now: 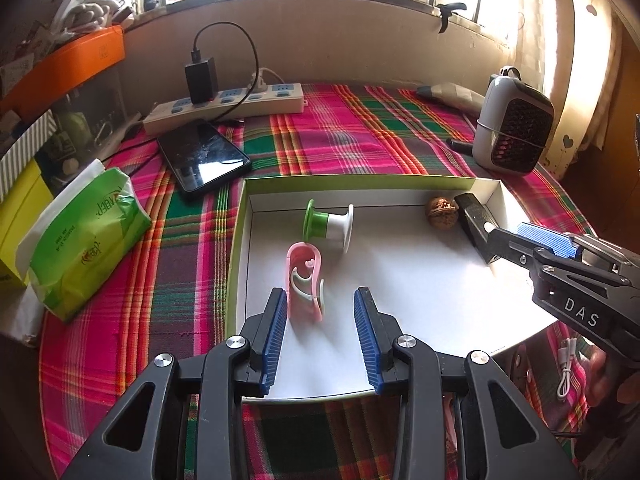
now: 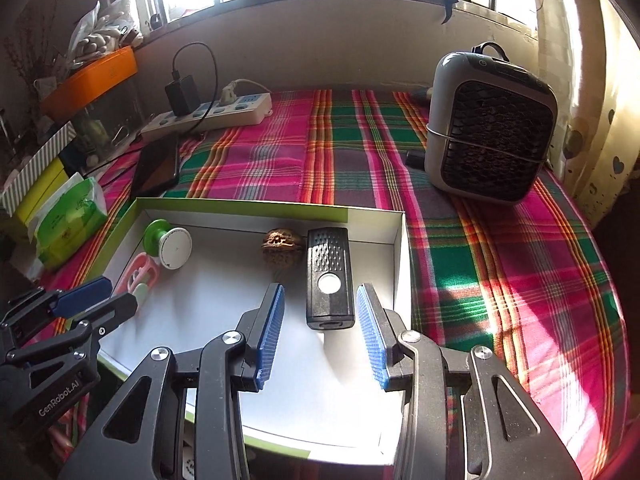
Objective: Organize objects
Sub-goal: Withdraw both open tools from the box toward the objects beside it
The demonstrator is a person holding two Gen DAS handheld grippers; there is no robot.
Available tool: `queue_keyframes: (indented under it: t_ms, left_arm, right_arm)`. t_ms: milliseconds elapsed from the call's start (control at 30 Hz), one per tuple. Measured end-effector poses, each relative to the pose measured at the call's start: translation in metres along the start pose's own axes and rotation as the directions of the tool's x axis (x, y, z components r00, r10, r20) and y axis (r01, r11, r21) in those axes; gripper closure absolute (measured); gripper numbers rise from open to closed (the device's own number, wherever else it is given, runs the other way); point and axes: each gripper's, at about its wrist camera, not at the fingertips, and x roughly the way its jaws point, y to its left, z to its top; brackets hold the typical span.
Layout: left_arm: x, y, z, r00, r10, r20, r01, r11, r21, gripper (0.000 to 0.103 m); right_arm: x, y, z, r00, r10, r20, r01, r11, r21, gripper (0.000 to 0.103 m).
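Note:
A shallow box (image 1: 360, 178) with a green rim and a white floor lies on the plaid cloth. In it are a pink clip (image 1: 306, 276), a green and white spool (image 1: 328, 226), a walnut (image 1: 442, 212) and a black remote-like device (image 2: 329, 276). My left gripper (image 1: 321, 292) is open. The pink clip stands between its blue pads, close to the left one and apart from the right one. My right gripper (image 2: 320, 286) is open too. It straddles the near end of the black device, and neither pad presses on it. The walnut (image 2: 280, 246) sits just left of the device.
A grey fan heater (image 2: 488, 128) stands at the back right. A phone (image 1: 204, 156), a power strip (image 1: 224, 104) with a charger and a green tissue pack (image 1: 88, 248) lie left of the box. An orange box and clutter fill the left shelf. A white cable (image 1: 566, 372) lies at the near right.

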Motion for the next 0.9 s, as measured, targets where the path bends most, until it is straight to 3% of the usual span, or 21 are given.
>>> queue_keyframes:
  t_ms: [900]
  left_arm:
    - [-0.054, -0.008, -0.049, 0.995, -0.084, 0.052, 0.084, 0.996, 0.012, 0.07]
  right_arm:
    - [-0.066, -0.005, -0.052, 0.995, -0.027, 0.092, 0.025, 1.0, 0.017, 0.064]
